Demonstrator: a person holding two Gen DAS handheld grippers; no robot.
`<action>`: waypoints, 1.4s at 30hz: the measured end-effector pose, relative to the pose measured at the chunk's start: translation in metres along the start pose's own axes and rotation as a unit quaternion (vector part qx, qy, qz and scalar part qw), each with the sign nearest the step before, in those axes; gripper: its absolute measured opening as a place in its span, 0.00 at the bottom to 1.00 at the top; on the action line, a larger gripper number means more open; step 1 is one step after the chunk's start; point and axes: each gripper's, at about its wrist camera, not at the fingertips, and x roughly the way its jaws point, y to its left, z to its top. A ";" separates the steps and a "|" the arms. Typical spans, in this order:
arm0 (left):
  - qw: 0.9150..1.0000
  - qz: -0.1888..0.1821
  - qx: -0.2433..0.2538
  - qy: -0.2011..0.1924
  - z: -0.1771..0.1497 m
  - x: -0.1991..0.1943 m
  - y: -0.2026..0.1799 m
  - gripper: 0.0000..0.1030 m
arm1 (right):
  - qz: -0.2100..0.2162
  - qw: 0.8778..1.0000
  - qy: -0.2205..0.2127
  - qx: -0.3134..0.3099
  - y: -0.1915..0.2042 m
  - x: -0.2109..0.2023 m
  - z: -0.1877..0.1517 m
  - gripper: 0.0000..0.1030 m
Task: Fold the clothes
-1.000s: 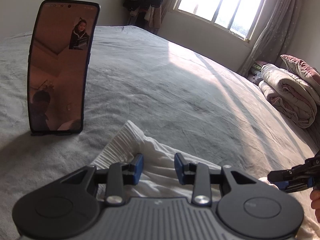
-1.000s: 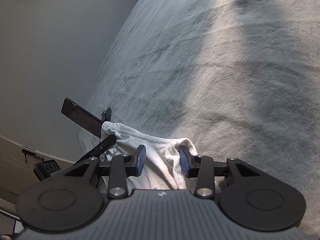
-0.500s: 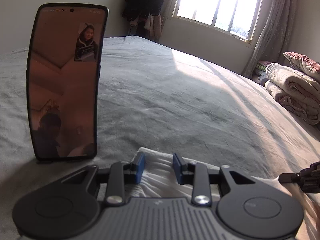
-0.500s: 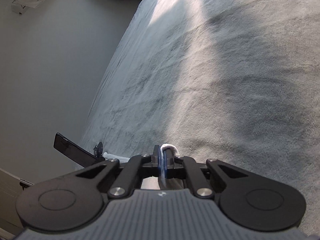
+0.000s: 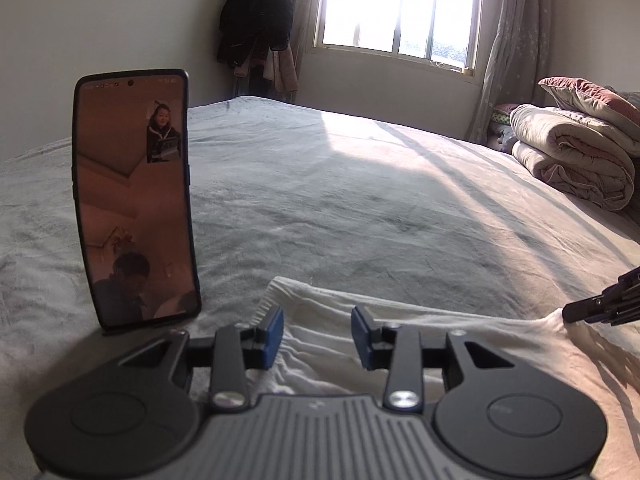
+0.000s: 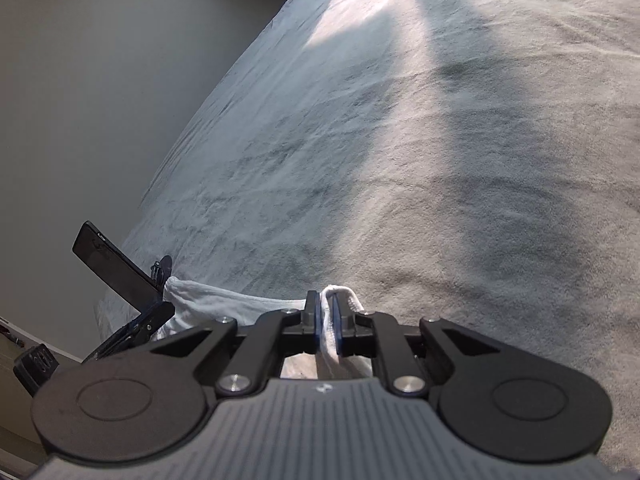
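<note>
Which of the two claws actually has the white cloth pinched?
The right gripper: a fold of the white garment sits between its opening jaws. The left gripper gapes, merely hovering over cloth.

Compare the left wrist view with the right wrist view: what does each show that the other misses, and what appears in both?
Left wrist only: the window, folded quilts, the phone's lit screen, and the left gripper opening over cloth.
Right wrist only: the right gripper, its jaws opening around a white fold.
Both: the white garment and the grey bed.
</note>
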 end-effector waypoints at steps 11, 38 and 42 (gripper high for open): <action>0.994 -0.100 0.011 -0.031 -0.016 -0.040 0.029 0.35 | -0.090 0.979 -0.064 -0.171 0.073 -0.013 -0.041 0.15; 0.990 -0.097 0.094 0.037 -0.014 -0.036 0.013 0.33 | -0.101 0.971 -0.054 -0.210 0.145 0.087 -0.050 0.13; 0.989 -0.114 0.089 0.037 -0.008 -0.034 -0.005 0.37 | -0.106 0.973 -0.054 -0.199 0.129 0.060 -0.059 0.14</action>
